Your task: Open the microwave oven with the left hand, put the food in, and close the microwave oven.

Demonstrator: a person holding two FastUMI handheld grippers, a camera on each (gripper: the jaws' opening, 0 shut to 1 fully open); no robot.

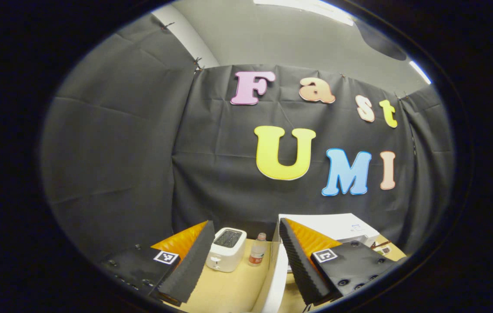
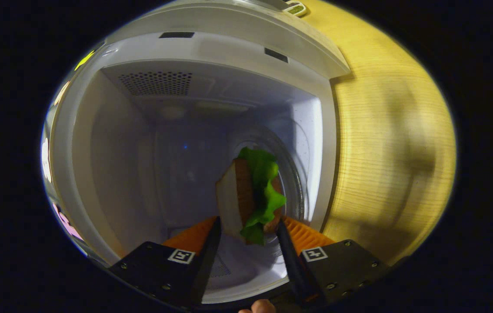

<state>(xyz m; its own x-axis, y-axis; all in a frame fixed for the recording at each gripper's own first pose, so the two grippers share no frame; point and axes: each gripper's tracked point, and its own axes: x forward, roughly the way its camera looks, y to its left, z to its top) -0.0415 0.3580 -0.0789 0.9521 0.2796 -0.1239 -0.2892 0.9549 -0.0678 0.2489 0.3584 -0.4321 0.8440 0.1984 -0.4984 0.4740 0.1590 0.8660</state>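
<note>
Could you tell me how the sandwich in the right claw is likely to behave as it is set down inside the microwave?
The sandwich looks soft, so the right claw, pressing on both sides, may squash it. The lettuce hangs loose past the bread and will probably flop or slip out. Held on edge, it will likely tip flat onto the glass turntable once released.

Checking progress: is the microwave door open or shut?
Open: the right tongs hold the sandwich at the microwave mouth, its bare cavity in plain view.
</note>
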